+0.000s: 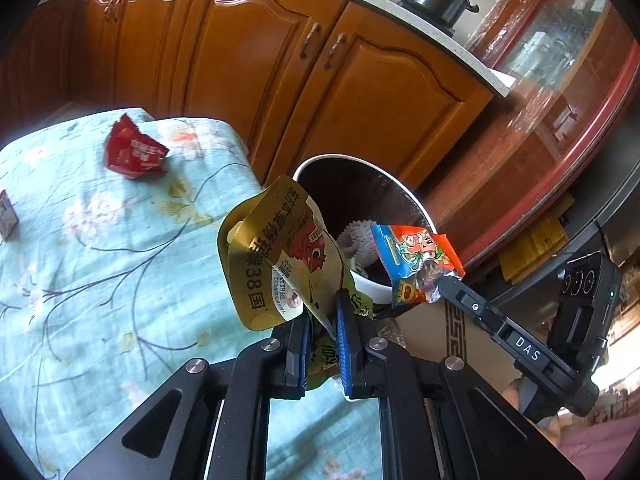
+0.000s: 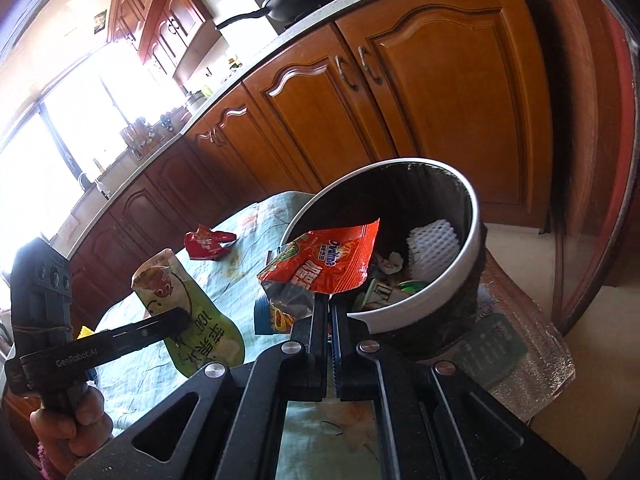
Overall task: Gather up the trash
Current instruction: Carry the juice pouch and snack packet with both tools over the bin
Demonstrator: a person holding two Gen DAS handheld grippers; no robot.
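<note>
My left gripper [image 1: 325,316] is shut on a yellow-green pouch [image 1: 280,256] and holds it above the table edge beside the white-rimmed trash bin [image 1: 404,196]. My right gripper [image 2: 325,304] is shut on an orange snack packet [image 2: 324,260] and holds it at the rim of the bin [image 2: 476,216]. In the left wrist view the packet [image 1: 416,260] hangs over the bin. In the right wrist view the pouch [image 2: 188,312] hangs in the left gripper [image 2: 182,322]. A red wrapper [image 1: 134,150] lies on the tablecloth, also in the right wrist view [image 2: 208,242].
The table has a light blue floral cloth [image 1: 100,260]. A small box [image 1: 6,216] sits at its left edge. Wooden cabinets [image 1: 280,72] stand behind. The bin holds white foam netting [image 2: 432,240] and other trash. A plastic-wrapped surface [image 2: 520,360] lies under the bin.
</note>
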